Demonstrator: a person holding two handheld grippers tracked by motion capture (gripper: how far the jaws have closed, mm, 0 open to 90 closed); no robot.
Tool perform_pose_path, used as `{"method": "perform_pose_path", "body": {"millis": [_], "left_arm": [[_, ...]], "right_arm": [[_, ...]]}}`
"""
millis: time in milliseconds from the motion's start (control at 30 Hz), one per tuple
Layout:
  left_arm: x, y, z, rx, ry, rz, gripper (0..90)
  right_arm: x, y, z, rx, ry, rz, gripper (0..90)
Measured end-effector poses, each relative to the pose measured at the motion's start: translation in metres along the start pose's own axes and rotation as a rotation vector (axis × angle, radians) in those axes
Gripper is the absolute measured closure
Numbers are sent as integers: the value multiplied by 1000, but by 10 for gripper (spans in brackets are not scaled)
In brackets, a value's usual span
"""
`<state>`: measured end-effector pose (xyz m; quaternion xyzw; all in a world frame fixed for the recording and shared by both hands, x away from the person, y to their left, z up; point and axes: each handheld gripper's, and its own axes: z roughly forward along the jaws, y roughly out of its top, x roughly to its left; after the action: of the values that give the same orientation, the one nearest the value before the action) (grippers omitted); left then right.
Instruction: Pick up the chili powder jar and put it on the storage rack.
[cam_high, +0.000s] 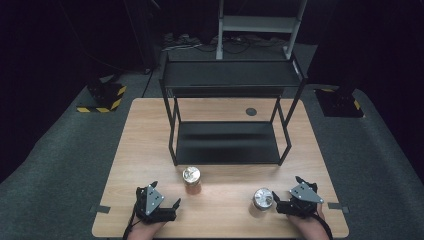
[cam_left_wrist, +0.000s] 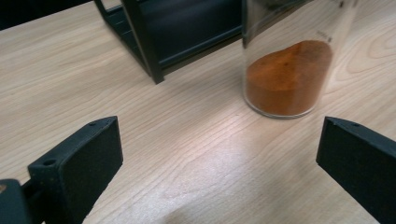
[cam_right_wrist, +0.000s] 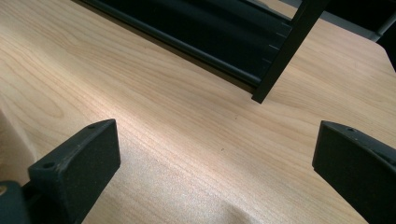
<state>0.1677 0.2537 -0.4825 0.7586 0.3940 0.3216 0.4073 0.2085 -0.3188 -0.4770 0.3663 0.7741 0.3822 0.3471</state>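
Near the front edge of the surface (cam_high: 150, 150), I am resting both grippers, one toward each front corner. I am keeping my left gripper (cam_high: 175, 204) low by the front left corner with its fingers (cam_left_wrist: 79, 163) spread wide and holding nothing. Ahead of them, in the left gripper view, the clear jar of orange powder (cam_left_wrist: 287, 79) is standing upright on the wood, apart from both fingers and nearer the one at the right of that view. From the high view this jar (cam_high: 191, 180) is standing just in front of the black rack (cam_high: 227, 145), near its front left leg, its shiny lid facing up.

Toward the front right corner I am holding my right gripper (cam_high: 276, 204), its fingers (cam_right_wrist: 74, 163) also spread wide and gripping nothing; between them in the right gripper view I am seeing bare wood and, farther off, a rack leg (cam_right_wrist: 285, 51). Just beside this gripper, on the side nearer the middle of the surface, a second jar with a silver lid (cam_high: 262, 198) is standing upright, well apart from the orange one.
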Motion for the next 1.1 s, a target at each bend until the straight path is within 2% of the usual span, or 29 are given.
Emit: {"method": "perform_pose_path", "body": {"millis": [400,600,800,967,1100], "left_arm": [[-5,3,2,17,13,22,7],[-1,3,1,16,2,2,7],[4,0,-3,-1,-16,-17,7],[5,2,-14,-57,-18,-36,7],[4,5,-19,-80,-33,-24,6]], "right_arm": [[2,0,0,0,-1,-18,0],[1,0,0,2,4,-17,0],[1,0,0,1,6,-22,0],[1,0,0,-2,5,-15,0],[0,-1,0,-4,4,-11,0]]}}
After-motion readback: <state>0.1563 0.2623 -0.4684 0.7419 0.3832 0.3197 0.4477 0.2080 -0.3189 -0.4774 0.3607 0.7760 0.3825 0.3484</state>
